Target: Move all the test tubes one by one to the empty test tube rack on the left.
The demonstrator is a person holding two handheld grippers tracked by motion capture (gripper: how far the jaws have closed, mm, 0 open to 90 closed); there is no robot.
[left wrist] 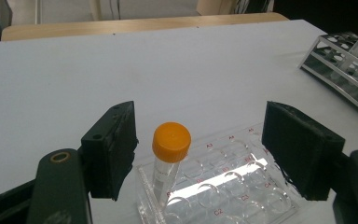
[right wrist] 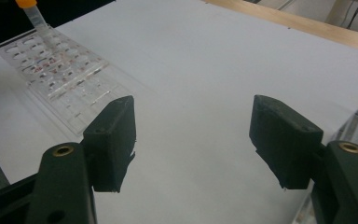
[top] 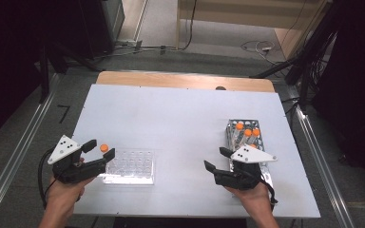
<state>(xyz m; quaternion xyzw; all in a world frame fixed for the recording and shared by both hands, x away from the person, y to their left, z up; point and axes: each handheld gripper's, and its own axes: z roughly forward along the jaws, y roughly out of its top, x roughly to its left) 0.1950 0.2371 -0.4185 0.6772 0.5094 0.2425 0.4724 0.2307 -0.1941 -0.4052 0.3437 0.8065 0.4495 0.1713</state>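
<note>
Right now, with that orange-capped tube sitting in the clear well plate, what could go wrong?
The orange-capped tube stands tilted in a corner well of the clear well plate, so it may tip over. The left gripper is open around it, with one pad close to the cap; pulling back crookedly could knock it. The right gripper hovers open beside the metal rack, and a careless swing might bump its remaining tubes.

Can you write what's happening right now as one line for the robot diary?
left gripper: open, fingers either side of orange-capped tube | tube: standing in clear well plate | right gripper: open, empty | metal rack: more tubes
</note>
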